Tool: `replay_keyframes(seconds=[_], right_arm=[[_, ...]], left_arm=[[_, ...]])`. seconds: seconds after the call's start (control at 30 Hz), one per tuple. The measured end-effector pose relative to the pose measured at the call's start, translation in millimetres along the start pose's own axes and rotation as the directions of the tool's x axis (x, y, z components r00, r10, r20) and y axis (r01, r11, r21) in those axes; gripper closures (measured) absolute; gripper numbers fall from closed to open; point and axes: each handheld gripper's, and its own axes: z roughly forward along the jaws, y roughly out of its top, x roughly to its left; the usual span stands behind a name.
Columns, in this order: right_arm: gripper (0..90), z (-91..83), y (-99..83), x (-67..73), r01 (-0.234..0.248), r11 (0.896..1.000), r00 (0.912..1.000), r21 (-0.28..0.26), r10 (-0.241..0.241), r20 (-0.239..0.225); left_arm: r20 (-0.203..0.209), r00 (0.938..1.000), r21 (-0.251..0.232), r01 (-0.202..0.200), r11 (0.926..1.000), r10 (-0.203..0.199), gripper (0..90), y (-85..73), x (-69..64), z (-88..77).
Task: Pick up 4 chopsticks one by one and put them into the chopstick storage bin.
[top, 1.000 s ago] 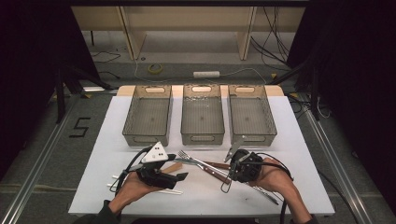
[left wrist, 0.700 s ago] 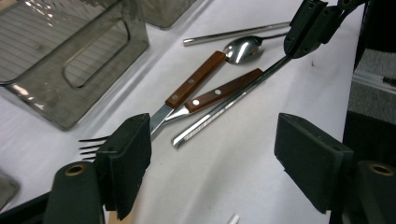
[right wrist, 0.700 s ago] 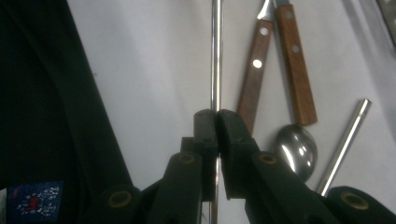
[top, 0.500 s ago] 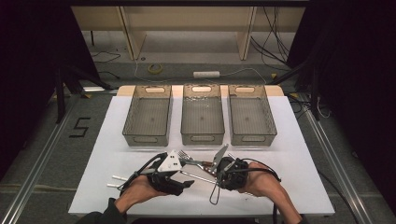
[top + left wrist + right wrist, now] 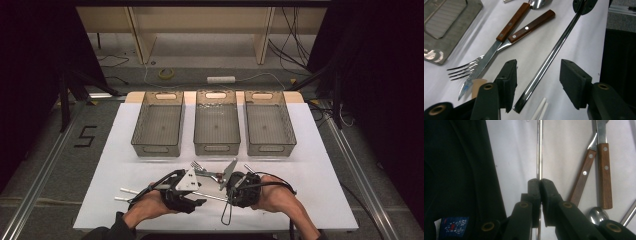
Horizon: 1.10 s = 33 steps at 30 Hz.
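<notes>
Right gripper (image 5: 540, 182): jaws clamped on the thin steel rod (image 5: 539, 150), which lies along the near part of the white table (image 5: 320, 165), between both hands; left gripper (image 5: 537, 82): jaws about half open and just been closing, the rod's other end between them, pads not yet pressing on it; beside the rod, a wooden-handled knife (image 5: 499, 42) lies across a wooden-handled fork (image 5: 524, 31); three grey bins (image 5: 216, 127) stand in a row farther off.
</notes>
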Motion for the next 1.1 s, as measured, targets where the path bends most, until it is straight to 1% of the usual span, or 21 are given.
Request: replay_keyframes(seconds=[0.07, 0.17, 0.27, 0.3, 0.33, 0.4, 0.43, 0.53, 0.57, 0.67, 0.73, 0.8, 0.83, 0.87, 0.9, 0.93, 0.97, 1.03, 1.07, 1.1], right_arm=[[86.7, -0.2, 0.7, 0.9, 0.007, 1.0, 1.0, -0.002, -0.007, 0.0], [86.6, -1.0, 1.4, 1.9, 0.02, 1.0, 0.9998, -0.005, -0.02, -0.005], [86.6, -1.0, 2.1, 2.6, 0.03, 1.0, 0.9995, -0.002, -0.03, -0.012], [86.6, -0.9, 2.3, 3.3, 0.025, 1.0, 0.9996, -0.002, -0.025, -0.014], [86.6, -0.6, 2.1, 3.3, 0.034, 0.999, 0.9993, -0.004, -0.034, -0.016], [86.6, -0.9, 2.4, 4.2, 0.038, 0.999, 0.9991, -0.006, -0.038, -0.017], [86.6, -0.9, 2.6, 5.4, 0.029, 1.0, 0.9994, -0.009, -0.029, -0.021], [86.6, -1.4, 2.6, 6.2, 0.035, 0.999, 0.999, -0.009, -0.035, -0.026], [86.6, -1.2, 2.6, 6.2, 0.039, 0.999, 0.9989, -0.009, -0.04, -0.026], [86.6, -1.2, 2.2, 5.8, 0.06, 0.998, 0.9976, -0.012, -0.06, -0.035], [86.5, -1.2, 1.4, 7.0, 0.07, 0.997, 0.9965, -0.01, -0.071, -0.046], [86.4, -0.8, 0.5, 6.9, 0.095, 0.995, 0.9938, -0.01, -0.095, -0.057], [86.3, -0.7, 0.1, 7.2, 0.094, 0.996, 0.9937, -0.007, -0.095, -0.059], [86.3, -0.1, -0.2, 6.6, 0.102, 0.995, 0.993, -0.016, -0.103, -0.057], [86.2, -0.2, -0.7, 6.8, 0.1, 0.995, 0.9929, -0.018, -0.101, -0.063], [85.9, -0.7, -1.3, 6.6, 0.1, 0.995, 0.9928, -0.021, -0.101, -0.065], [85.4, -1.4, -1.6, 6.0, 0.101, 0.995, 0.9926, -0.027, -0.103, -0.065], [83.5, -3.1, -2.9, 3.8, 0.077, 0.996, 0.9952, -0.046, -0.08, -0.056], [83.2, -4.4, -3.7, 2.0, 0.062, 0.997, 0.9961, -0.052, -0.065, -0.06], [82.5, -5.9, -4.5, 0.6, 0.052, 0.997, 0.997, -0.062, -0.055, -0.055]], left_arm=[[0.005, 0.9997, 0.009, -0.024, 0.9997, 0.024, 51.0, -0.6, -1.7, 0.7], [0.011, 0.9985, 0.025, -0.054, 0.9982, 0.054, 52.8, -0.6, -4.1, 2.2], [0.018, 0.9976, 0.029, -0.067, 0.9973, 0.066, 56.2, -0.8, -5.5, 3.1], [0.02, 0.9974, 0.031, -0.069, 0.9971, 0.069, 57.4, -1.0, -6.3, 3.7], [0.022, 0.9966, 0.039, -0.08, 0.996, 0.08, 58.4, -0.9, -6.4, 3.7], [0.027, 0.9958, 0.043, -0.089, 0.9951, 0.088, 60.8, -0.8, -7.0, 4.1], [0.025, 0.9955, 0.041, -0.092, 0.9949, 0.091, 61.9, -0.7, -7.4, 4.3], [0.03, 0.9951, 0.037, -0.095, 0.9948, 0.094, 65.4, -0.7, -8.1, 4.3], [0.038, 0.9943, 0.037, -0.101, 0.9942, 0.099, 66.7, -0.8, -8.2, 4.1], [0.066, 0.9905, 0.05, -0.124, 0.991, 0.12, 71.7, -1.2, -8.8, 4.0], [0.087, 0.9855, 0.055, -0.151, 0.987, 0.146, 74.4, -1.6, -11.5, 4.8], [0.105, 0.9823, 0.062, -0.162, 0.9848, 0.155, 76.3, -1.3, -13.9, 5.4], [0.111, 0.9806, 0.065, -0.169, 0.9834, 0.161, 77.2, -1.1, -14.1, 5.0], [0.122, 0.9791, 0.063, -0.172, 0.9832, 0.163, 77.8, -1.0, -14.4, 4.7], [0.13, 0.9773, 0.064, -0.177, 0.9821, 0.167, 78.6, -0.9, -14.6, 4.3], [0.13, 0.9773, 0.064, -0.177, 0.9821, 0.167, 79.4, -0.9, -14.6, 4.3], [0.151, 0.9727, 0.066, -0.188, 0.9799, 0.176, 80.4, -1.2, -15.3, 4.2], [0.179, 0.969, 0.067, -0.185, 0.9804, 0.171, 82.8, -1.6, -16.0, 4.6], [0.179, 0.969, 0.067, -0.185, 0.9804, 0.171, 83.1, -1.6, -16.0, 4.6], [0.173, 0.972, 0.071, -0.173, 0.9824, 0.158, 83.2, -2.0, -15.1, 5.1]])
